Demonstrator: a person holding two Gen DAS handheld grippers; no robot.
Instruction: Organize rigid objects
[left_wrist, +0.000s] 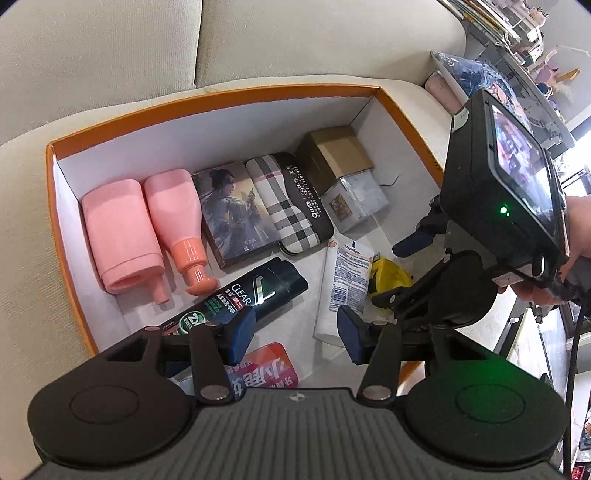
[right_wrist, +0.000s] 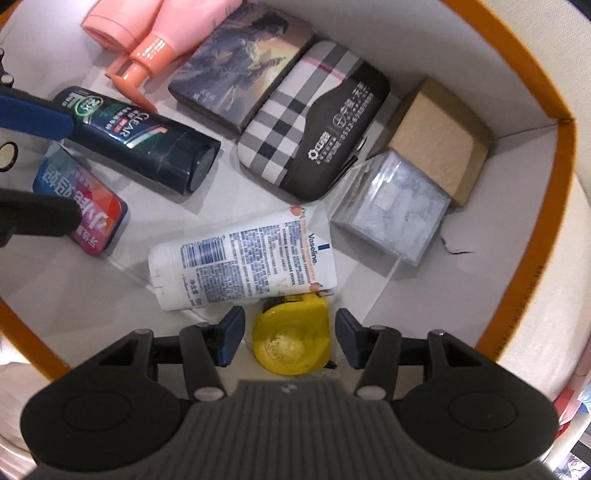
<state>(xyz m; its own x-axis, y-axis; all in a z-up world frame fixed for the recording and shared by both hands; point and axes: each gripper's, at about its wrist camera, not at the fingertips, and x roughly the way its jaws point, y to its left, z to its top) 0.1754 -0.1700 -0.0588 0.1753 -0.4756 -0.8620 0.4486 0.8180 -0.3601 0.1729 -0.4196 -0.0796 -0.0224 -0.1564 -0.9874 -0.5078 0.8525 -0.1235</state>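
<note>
An orange-rimmed box (left_wrist: 221, 96) with a white inside sits on a beige sofa. It holds two pink bottles (left_wrist: 122, 236), a picture box (left_wrist: 232, 210), a plaid case (left_wrist: 288, 203), a dark CLEAR bottle (left_wrist: 258, 291), a white Vaseline tube (right_wrist: 243, 258), a yellow tape measure (right_wrist: 291, 339) and a red tin (right_wrist: 81, 206). My left gripper (left_wrist: 295, 339) is open above the box's near side, over the tin. My right gripper (right_wrist: 290, 336) is open, with its jaws either side of the tape measure and apart from it.
A brown carton (right_wrist: 439, 140) and a clear plastic cube (right_wrist: 391, 214) stand in the box's far right corner. The sofa backrest (left_wrist: 147, 44) rises behind the box. Cluttered shelves (left_wrist: 517, 33) lie to the right, past the sofa.
</note>
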